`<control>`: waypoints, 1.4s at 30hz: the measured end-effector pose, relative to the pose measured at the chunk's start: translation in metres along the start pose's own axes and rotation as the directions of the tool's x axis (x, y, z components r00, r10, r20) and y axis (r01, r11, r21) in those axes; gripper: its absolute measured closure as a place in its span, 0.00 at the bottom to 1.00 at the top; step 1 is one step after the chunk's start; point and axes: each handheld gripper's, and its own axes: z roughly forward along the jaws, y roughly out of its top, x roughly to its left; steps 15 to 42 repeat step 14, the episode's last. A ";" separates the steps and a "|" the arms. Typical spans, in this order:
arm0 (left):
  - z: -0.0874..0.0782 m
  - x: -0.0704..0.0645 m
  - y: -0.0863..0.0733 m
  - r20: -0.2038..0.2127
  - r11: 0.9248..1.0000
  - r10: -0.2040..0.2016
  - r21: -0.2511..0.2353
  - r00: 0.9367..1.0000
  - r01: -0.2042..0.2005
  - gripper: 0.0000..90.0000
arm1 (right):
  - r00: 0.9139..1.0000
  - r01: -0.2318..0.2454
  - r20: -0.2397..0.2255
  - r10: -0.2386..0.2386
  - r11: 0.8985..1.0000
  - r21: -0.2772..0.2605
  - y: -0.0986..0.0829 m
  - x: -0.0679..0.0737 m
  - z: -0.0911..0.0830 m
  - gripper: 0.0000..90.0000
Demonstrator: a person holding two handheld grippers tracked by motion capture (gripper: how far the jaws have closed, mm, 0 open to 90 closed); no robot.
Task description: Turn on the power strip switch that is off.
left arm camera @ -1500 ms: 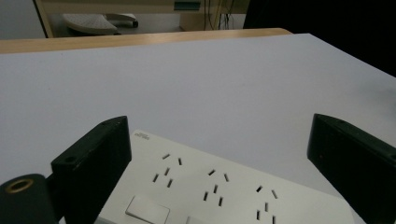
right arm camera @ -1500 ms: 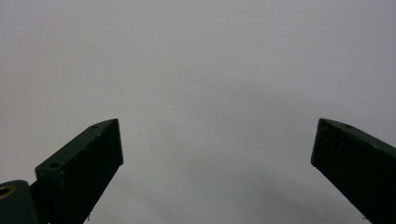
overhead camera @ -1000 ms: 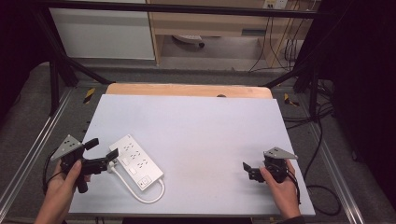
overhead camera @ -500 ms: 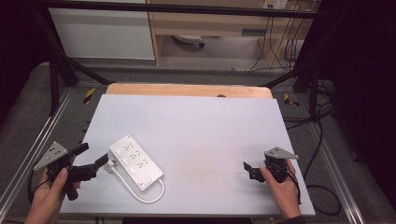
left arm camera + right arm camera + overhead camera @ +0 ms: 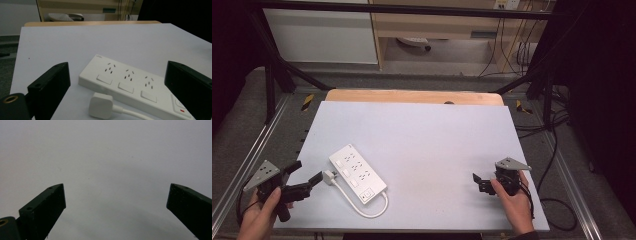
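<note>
While held off the table's left edge, left gripper (image 5: 307, 175) wide and empty, aimed at the plug (image 5: 328, 176) just beside the power strip (image 5: 357, 173), likely lining up a grasp; right gripper (image 5: 479, 181) wide too, parked on bare grey table (image 5: 437, 135); shelving behind.

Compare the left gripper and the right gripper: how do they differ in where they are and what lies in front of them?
The left gripper is at the table's near left edge, the right gripper near its right edge. The left gripper faces a white power strip and its plug; the right gripper faces bare table surface. Both are open, holding nothing.
</note>
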 end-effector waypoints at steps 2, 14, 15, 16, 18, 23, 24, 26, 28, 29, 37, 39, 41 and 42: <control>0.001 0.002 -0.008 -0.013 1.000 -0.002 0.009 1.000 0.002 0.08 | 1.000 -0.005 0.003 0.005 1.000 0.003 0.000 0.000 0.000 0.03; 0.024 -0.010 -0.032 -0.006 0.989 0.064 0.133 0.998 -0.063 0.10 | 0.991 -0.055 0.128 0.042 0.994 0.098 -0.003 -0.010 0.022 0.03; 0.024 -0.010 -0.032 -0.006 0.989 0.064 0.133 0.998 -0.063 0.10 | 0.991 -0.055 0.128 0.042 0.994 0.098 -0.003 -0.010 0.022 0.03; 0.024 -0.010 -0.032 -0.006 0.989 0.064 0.133 0.998 -0.063 0.10 | 0.991 -0.055 0.128 0.042 0.994 0.098 -0.003 -0.010 0.022 0.03; 0.024 -0.010 -0.032 -0.006 0.989 0.064 0.133 0.998 -0.063 0.10 | 0.991 -0.055 0.128 0.042 0.994 0.098 -0.003 -0.010 0.022 0.03; 0.024 -0.010 -0.032 -0.006 0.989 0.064 0.133 0.998 -0.063 0.10 | 0.991 -0.055 0.128 0.042 0.994 0.098 -0.003 -0.010 0.022 0.03; 0.024 -0.010 -0.032 -0.006 0.989 0.064 0.133 0.998 -0.063 0.10 | 0.991 -0.055 0.128 0.042 0.994 0.098 -0.003 -0.010 0.022 0.03; 0.024 -0.010 -0.032 -0.006 0.989 0.064 0.133 0.998 -0.063 0.10 | 0.991 -0.055 0.128 0.042 0.994 0.098 -0.003 -0.010 0.022 0.03; 0.024 -0.010 -0.032 -0.006 0.989 0.064 0.133 0.998 -0.063 0.10 | 0.991 -0.055 0.128 0.042 0.994 0.098 -0.003 -0.010 0.022 0.03; 0.024 -0.010 -0.032 -0.006 0.989 0.064 0.133 0.998 -0.063 0.10 | 0.991 -0.055 0.128 0.042 0.994 0.098 -0.003 -0.010 0.022 0.03; 0.024 -0.010 -0.032 -0.006 0.989 0.064 0.133 0.998 -0.063 0.10 | 0.991 -0.055 0.128 0.042 0.994 0.098 -0.003 -0.010 0.022 0.03; 0.024 -0.010 -0.032 -0.006 0.989 0.064 0.133 0.998 -0.063 0.10 | 0.991 -0.055 0.128 0.042 0.994 0.098 -0.003 -0.010 0.022 0.03; 0.024 -0.010 -0.032 -0.006 0.989 0.064 0.133 0.998 -0.063 0.10 | 0.991 -0.055 0.128 0.042 0.994 0.098 -0.003 -0.010 0.022 0.03; 0.024 -0.010 -0.032 -0.006 0.989 0.064 0.133 0.998 -0.063 0.10 | 0.991 -0.055 0.128 0.042 0.994 0.098 -0.003 -0.010 0.022 0.03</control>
